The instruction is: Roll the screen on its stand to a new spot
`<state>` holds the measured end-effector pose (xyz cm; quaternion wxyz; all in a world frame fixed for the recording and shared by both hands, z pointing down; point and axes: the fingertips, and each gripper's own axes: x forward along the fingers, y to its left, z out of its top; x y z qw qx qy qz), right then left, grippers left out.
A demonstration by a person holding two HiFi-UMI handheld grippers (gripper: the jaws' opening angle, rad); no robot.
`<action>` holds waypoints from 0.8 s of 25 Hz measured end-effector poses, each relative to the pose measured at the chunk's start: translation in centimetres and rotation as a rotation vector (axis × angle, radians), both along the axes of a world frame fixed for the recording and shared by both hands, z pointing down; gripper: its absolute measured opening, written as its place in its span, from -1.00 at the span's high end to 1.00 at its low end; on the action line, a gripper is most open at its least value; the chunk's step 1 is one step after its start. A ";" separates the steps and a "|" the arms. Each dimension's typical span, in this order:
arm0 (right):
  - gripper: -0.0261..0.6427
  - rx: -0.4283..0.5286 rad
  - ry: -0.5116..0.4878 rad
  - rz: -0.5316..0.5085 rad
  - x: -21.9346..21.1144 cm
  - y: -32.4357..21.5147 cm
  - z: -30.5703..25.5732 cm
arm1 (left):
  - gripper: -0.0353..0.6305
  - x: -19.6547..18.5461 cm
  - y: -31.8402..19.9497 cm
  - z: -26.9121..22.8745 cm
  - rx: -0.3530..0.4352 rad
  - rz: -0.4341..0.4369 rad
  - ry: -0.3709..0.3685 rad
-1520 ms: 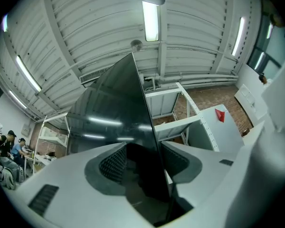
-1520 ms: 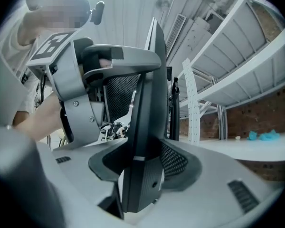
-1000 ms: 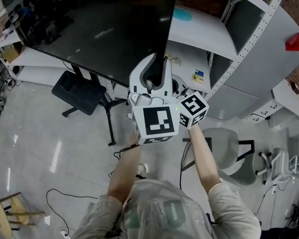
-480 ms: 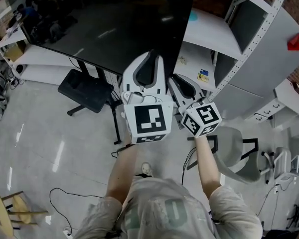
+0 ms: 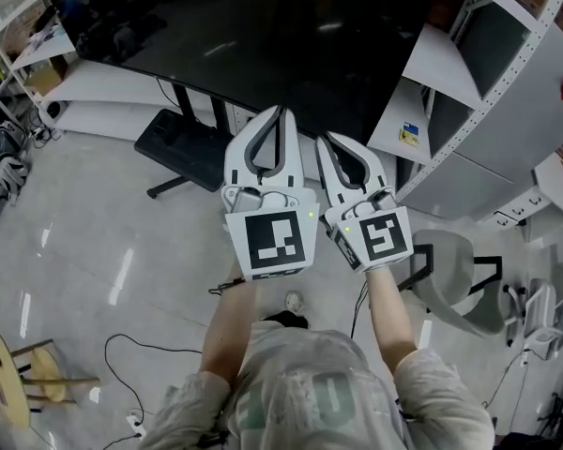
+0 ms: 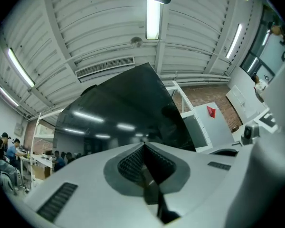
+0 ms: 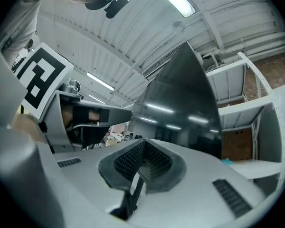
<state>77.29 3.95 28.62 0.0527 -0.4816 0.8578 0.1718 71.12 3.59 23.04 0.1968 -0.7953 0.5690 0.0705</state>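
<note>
The big black screen (image 5: 263,45) fills the top of the head view, carried on a dark stand whose flat black base (image 5: 183,148) rests on the floor. My left gripper (image 5: 280,111) points at the screen's lower edge without touching it. Its jaws are closing fully together with nothing between them. Just to its right is my right gripper (image 5: 322,141), also closing to shut and empty. In the left gripper view the screen (image 6: 118,113) rises beyond the joined tips (image 6: 143,145). The right gripper view shows the screen (image 7: 180,103) past its own joined tips (image 7: 143,141).
A white shelving rack (image 5: 488,82) stands close at the right, with a grey office chair (image 5: 450,279) below it. Cables (image 5: 122,354) trail over the pale floor, and a wooden stool (image 5: 19,382) sits at the lower left. White benches (image 5: 84,82) run behind the stand.
Both grippers were at the screen's lower right edge with jaws apart. They have since come off it, drawn back side by side and closed.
</note>
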 end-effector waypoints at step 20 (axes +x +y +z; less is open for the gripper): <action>0.86 -0.105 -0.043 -0.602 -31.4 9.2 4.3 | 0.85 -28.6 11.9 8.8 -0.161 -0.619 0.088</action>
